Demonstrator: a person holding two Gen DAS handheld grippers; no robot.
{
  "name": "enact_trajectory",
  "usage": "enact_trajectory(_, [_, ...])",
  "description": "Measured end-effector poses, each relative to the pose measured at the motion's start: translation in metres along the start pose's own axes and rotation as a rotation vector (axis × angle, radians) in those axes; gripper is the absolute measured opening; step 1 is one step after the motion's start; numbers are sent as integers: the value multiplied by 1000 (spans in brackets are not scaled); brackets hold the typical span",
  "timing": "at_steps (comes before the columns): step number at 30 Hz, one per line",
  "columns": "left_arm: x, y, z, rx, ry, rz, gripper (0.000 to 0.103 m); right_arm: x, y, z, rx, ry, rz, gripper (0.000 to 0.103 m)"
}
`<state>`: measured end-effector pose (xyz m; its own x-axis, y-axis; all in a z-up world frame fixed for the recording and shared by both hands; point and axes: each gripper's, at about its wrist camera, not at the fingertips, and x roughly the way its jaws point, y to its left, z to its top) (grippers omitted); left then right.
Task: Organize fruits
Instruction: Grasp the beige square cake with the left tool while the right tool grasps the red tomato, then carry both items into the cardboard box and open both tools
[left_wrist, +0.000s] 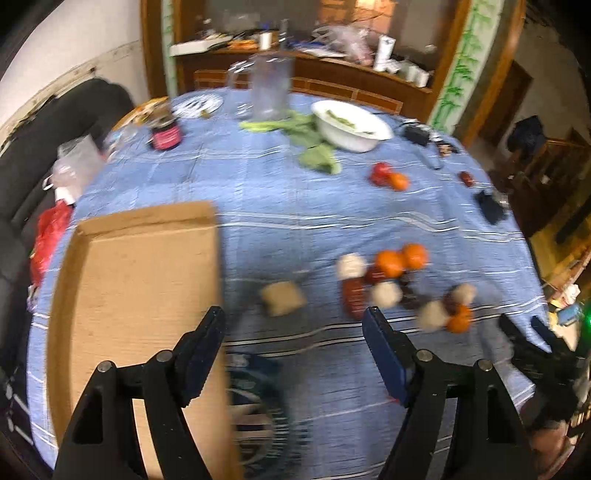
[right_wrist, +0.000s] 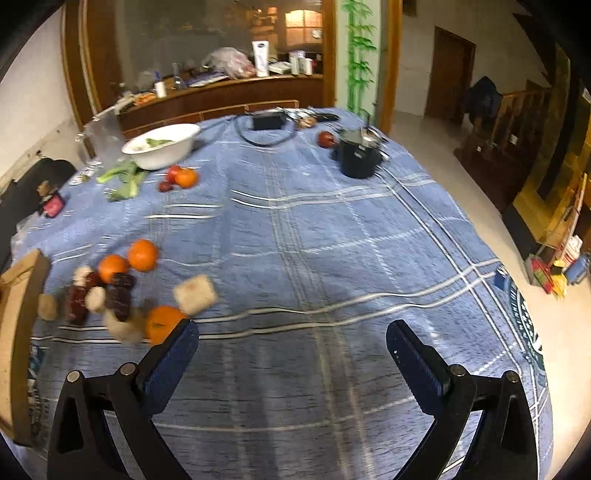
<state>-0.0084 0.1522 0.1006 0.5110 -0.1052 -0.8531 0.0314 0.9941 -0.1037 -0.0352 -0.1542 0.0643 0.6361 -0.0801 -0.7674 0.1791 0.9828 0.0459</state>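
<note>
Blue plaid tablecloth, wooden sideboard behind. Left gripper: jaws apart, empty, above cloth beside flat brown cardboard tray. Right gripper: wide, empty. Oranges and dark red fruits clustered near tray, untouched.

Both wrist views look steeply down, sharing the fruit pile.

Black-framed tongs with navy pads and silver pivot screws
</note>
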Motion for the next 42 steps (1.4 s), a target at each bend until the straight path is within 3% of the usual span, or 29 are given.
enact_trajectory(5, [10,11,-3,18,26,-21,75,-8,34,5,-46,13,95,102])
enact_trajectory(12, [37,-5,-1,104,80,-75,74,1,61,-11,-30,157,300,80])
enact_trajectory(18, [66,-6,11,141,135,-80,59,-1,97,-27,-99,204,414,76])
enact_trajectory(25, [88,-17,12,203,184,-63,59,0,126,-44,-175,238,427,66])
enact_trajectory(26, [90,-19,10,224,182,-42,55,1,129,-46,-184,244,418,63])
enact_trajectory(29, [91,-18,9,245,167,-1,33,7,135,-53,-203,259,400,50])
enact_trajectory(32, [87,-9,9,219,164,-37,30,10,136,-57,-207,266,369,35])
enact_trajectory(42, [36,12,16,97,62,-102,29,-12,142,-49,-234,240,409,35])
